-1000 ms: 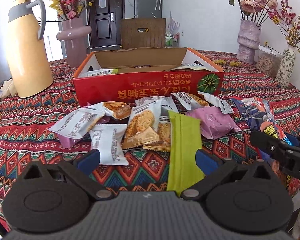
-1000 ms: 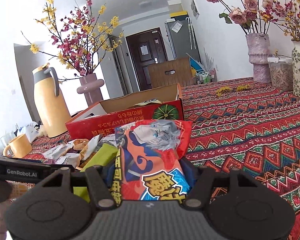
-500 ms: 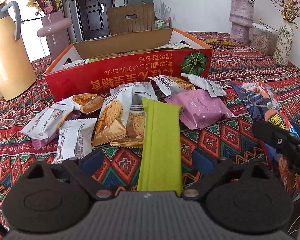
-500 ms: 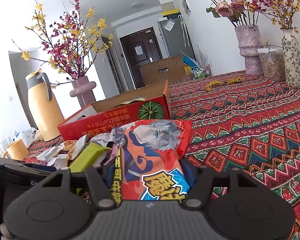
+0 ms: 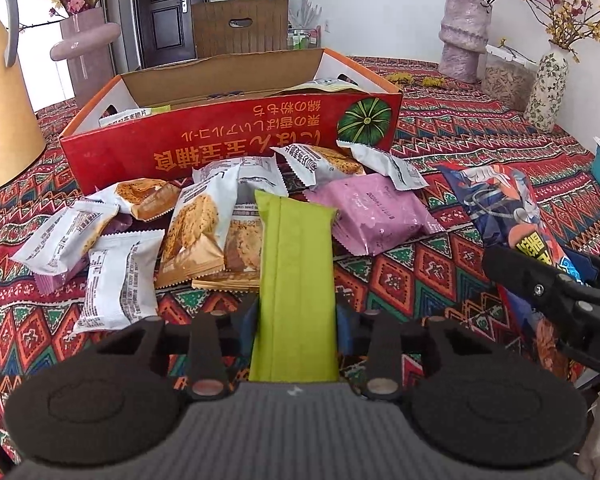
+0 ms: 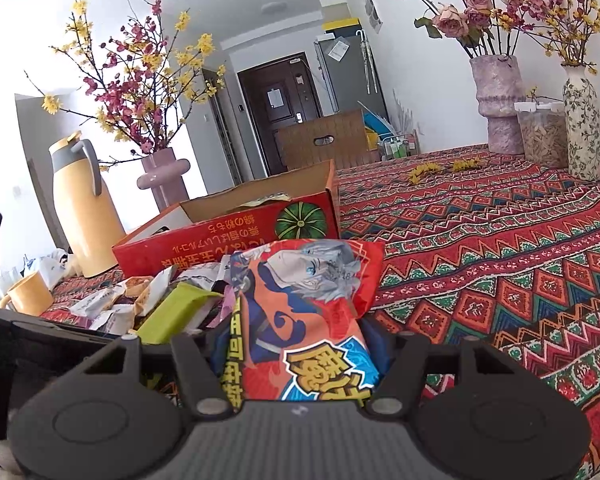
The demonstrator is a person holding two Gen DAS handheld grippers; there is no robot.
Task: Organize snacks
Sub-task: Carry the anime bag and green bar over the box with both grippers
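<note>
left gripper (image 5: 296,320) clenched on green packet (image 5: 296,272), long axis pointing at red box (image 5: 228,140) | right gripper (image 6: 298,354) grasping chip bag (image 6: 300,312) (lengthwise along its fingers)

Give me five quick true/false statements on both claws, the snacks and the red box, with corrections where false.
1. The left claw is shut on the long lime-green snack packet. True.
2. The right claw is empty. False: it is shut on the red-and-blue illustrated snack bag.
3. The red cardboard box is closed. False: its top is open, with packets inside.
4. The pink snack packet lies on the patterned tablecloth, outside the box. True.
5. The yellow thermos jug stands inside the box. False: it stands on the table beside it.
</note>
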